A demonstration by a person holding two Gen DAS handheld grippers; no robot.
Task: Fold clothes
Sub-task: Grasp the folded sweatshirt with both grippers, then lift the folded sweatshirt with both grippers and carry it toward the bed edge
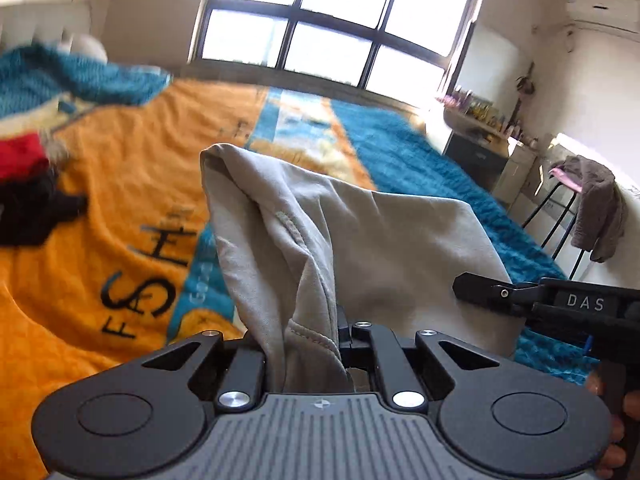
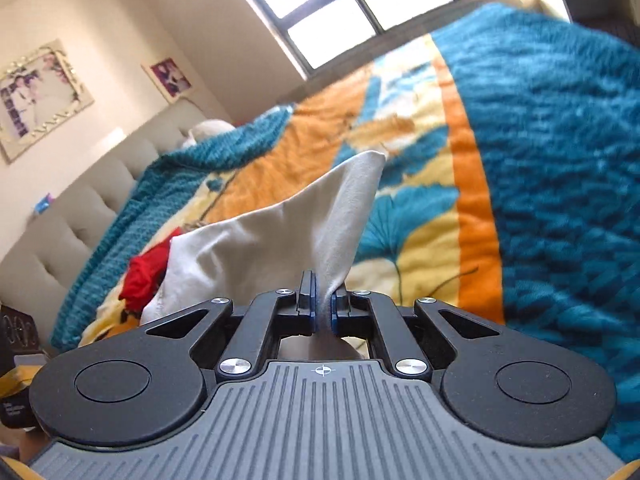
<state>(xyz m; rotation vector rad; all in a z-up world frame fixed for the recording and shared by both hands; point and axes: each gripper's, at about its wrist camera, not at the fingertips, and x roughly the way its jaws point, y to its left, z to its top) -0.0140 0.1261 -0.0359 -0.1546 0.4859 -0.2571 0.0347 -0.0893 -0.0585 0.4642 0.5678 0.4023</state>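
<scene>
A light grey garment (image 1: 360, 240) hangs lifted above the bed between my two grippers. My left gripper (image 1: 316, 340) is shut on a bunched edge of it, and the cloth hides the left finger. My right gripper (image 2: 324, 312) is shut on another edge of the same garment (image 2: 280, 232), with its blue pads pinching the fabric. The right gripper also shows in the left wrist view (image 1: 500, 292) at the garment's right side.
The bed carries an orange, teal and yellow blanket (image 1: 120, 200). A red garment (image 2: 144, 280) and a black garment (image 1: 28, 212) lie on it near the padded headboard (image 2: 80, 208). A chair with a grey cloth (image 1: 596, 204) and a desk stand by the window wall.
</scene>
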